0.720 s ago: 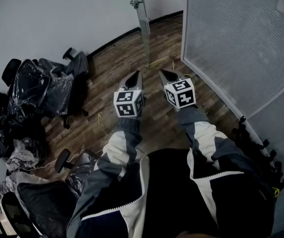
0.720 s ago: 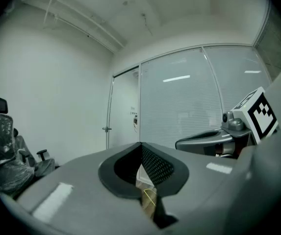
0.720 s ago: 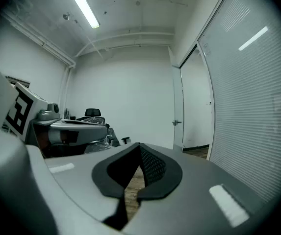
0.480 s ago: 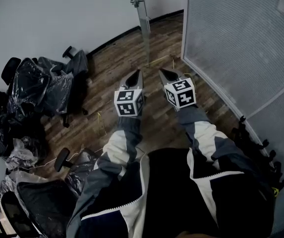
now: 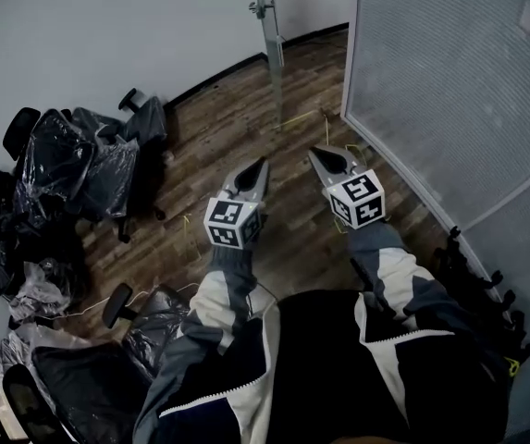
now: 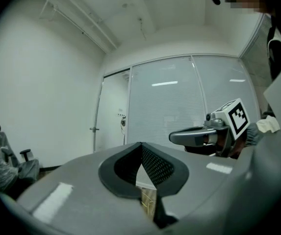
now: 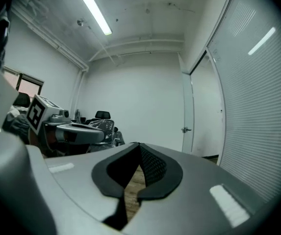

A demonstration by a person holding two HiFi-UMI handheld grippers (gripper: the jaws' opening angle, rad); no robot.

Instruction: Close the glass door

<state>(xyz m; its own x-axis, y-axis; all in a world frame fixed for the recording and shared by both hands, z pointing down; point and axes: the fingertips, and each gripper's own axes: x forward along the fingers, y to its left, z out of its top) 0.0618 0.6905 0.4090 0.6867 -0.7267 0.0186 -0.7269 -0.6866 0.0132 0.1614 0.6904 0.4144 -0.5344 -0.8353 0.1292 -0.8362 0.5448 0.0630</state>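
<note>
The glass door (image 5: pixel 267 28) stands open, edge-on at the top middle of the head view, with a metal handle (image 5: pixel 261 7) on it. My left gripper (image 5: pixel 261 165) and right gripper (image 5: pixel 318 154) are held side by side above the wood floor, short of the door and apart from it, both shut and empty. In the left gripper view its jaws (image 6: pixel 141 149) point toward the door's handle (image 6: pixel 95 129), with the right gripper (image 6: pixel 172 138) alongside. The right gripper view shows its shut jaws (image 7: pixel 139 149), the door (image 7: pixel 188 106) ahead and the left gripper (image 7: pixel 102 135).
A frosted glass wall (image 5: pixel 449 81) runs along the right. Several plastic-wrapped office chairs (image 5: pixel 70 165) crowd the left side. A thin yellow cable (image 5: pixel 301 117) lies on the floor near the door. Dark gear (image 5: pixel 477 276) sits by the wall at lower right.
Both grippers have dropped lower in the head view, away from the door; the right one has also shifted right. Both stay shut.
</note>
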